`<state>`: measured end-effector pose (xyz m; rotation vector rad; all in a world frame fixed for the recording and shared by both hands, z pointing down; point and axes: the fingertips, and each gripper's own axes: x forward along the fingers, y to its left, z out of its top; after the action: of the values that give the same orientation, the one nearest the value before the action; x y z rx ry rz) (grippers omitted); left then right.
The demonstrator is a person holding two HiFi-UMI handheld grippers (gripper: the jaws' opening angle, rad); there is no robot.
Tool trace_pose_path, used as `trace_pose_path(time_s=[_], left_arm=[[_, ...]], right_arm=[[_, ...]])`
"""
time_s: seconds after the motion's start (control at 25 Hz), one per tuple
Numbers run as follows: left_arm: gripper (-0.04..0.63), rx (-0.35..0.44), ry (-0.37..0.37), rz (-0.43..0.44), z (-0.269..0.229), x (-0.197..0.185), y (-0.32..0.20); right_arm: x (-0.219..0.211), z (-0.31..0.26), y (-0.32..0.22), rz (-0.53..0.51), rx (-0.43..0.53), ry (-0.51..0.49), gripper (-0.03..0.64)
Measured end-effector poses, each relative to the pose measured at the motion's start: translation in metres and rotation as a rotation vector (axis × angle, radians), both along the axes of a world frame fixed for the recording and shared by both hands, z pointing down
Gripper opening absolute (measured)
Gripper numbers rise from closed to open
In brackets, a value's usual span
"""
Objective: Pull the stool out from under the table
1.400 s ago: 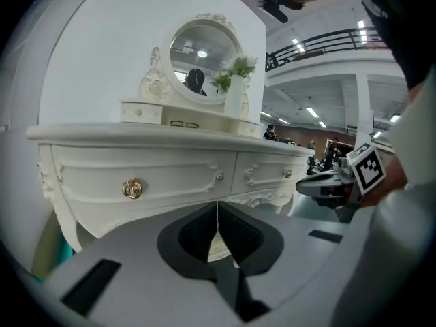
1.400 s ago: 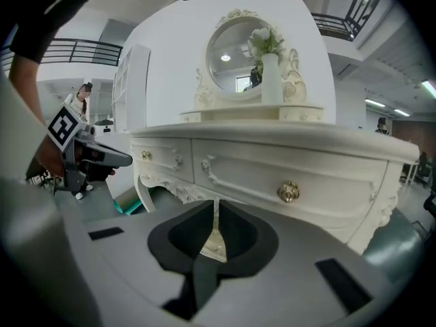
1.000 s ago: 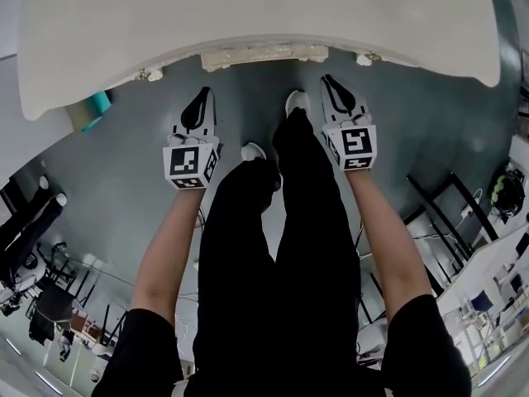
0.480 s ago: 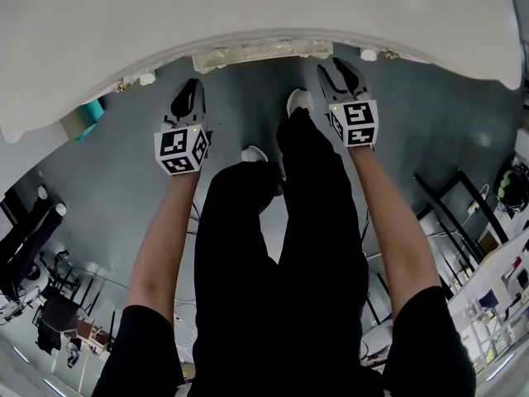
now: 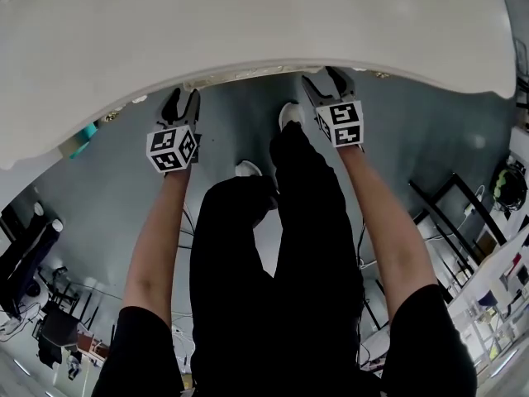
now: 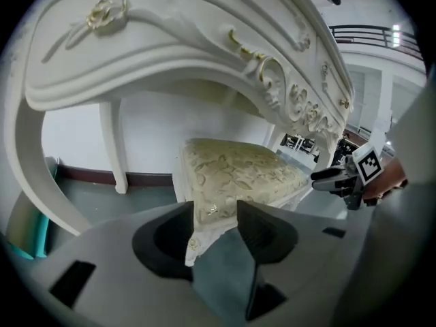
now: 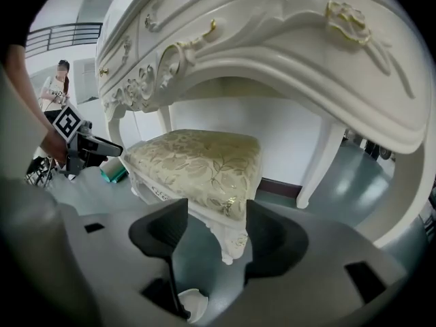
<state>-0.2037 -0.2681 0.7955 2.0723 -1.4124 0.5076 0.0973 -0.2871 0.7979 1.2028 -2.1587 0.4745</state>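
Over the last second both grippers have sunk toward the table edge, and their jaws have just been opening. The cream-cushioned stool (image 6: 238,176) sits tucked under the white table (image 5: 248,23). The left gripper (image 5: 180,99) and right gripper (image 5: 328,79) each frame a front corner with jaws parted, clamping nothing yet. It looks best to close on both corners together, then pull straight back evenly.
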Motion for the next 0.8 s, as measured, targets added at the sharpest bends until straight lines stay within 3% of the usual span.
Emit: trace_pose_path(time_s=[0.2, 0.48, 0.8], left_arm=[[0.257, -0.05, -0.035, 0.129, 0.019, 0.016, -0.002], [0.302, -0.079, 0.012, 0.104, 0.027, 0.011, -0.013], [0.316, -0.093, 0.036, 0.139, 0.035, 0.013, -0.007]], right_arm=[[-0.003, 0.006, -0.003, -0.011, -0.011, -0.018, 0.281], [-0.007, 0.009, -0.006, -0.047, -0.022, -0.016, 0.304], [-0.003, 0.013, -0.005, -0.083, -0.007, 0.016, 0.302]])
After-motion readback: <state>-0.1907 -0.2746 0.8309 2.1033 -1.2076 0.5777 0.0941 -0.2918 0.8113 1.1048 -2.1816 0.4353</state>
